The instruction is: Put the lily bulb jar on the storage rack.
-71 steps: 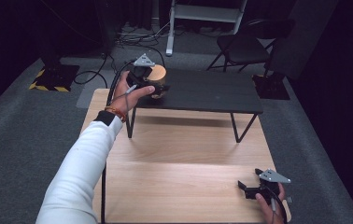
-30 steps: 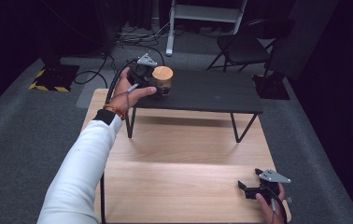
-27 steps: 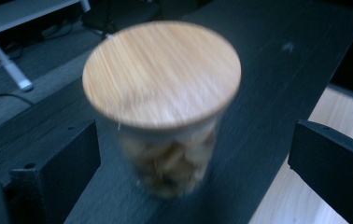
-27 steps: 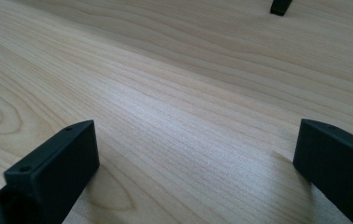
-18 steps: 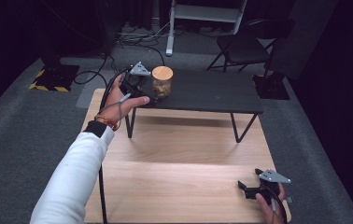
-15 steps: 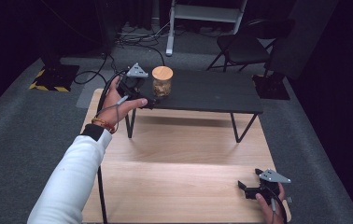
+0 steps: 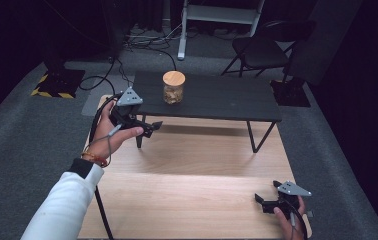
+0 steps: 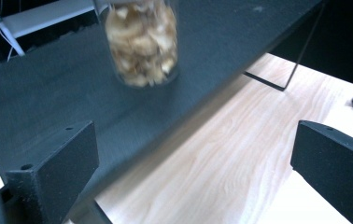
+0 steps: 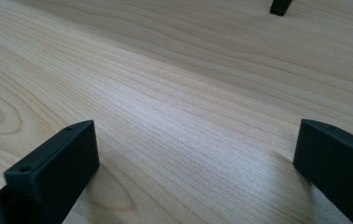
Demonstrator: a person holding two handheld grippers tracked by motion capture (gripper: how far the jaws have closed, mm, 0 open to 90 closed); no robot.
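Jar (image 7: 173,87): stood on the shelf (image 7: 227,97), ahead of your left gripper (image 7: 147,127), apart from its wide-spread, empty jaws. Right gripper (image 7: 264,202): spread, low over the table (image 7: 187,200). Step, judged: between grasps. Next: you needed another target.

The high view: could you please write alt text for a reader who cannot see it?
A clear glass jar with a round wooden lid stands on a low black table, itself set on a light wooden tabletop. The left gripper, jaws open, is held apart from the jar; the right gripper rests open near the tabletop's front corner.
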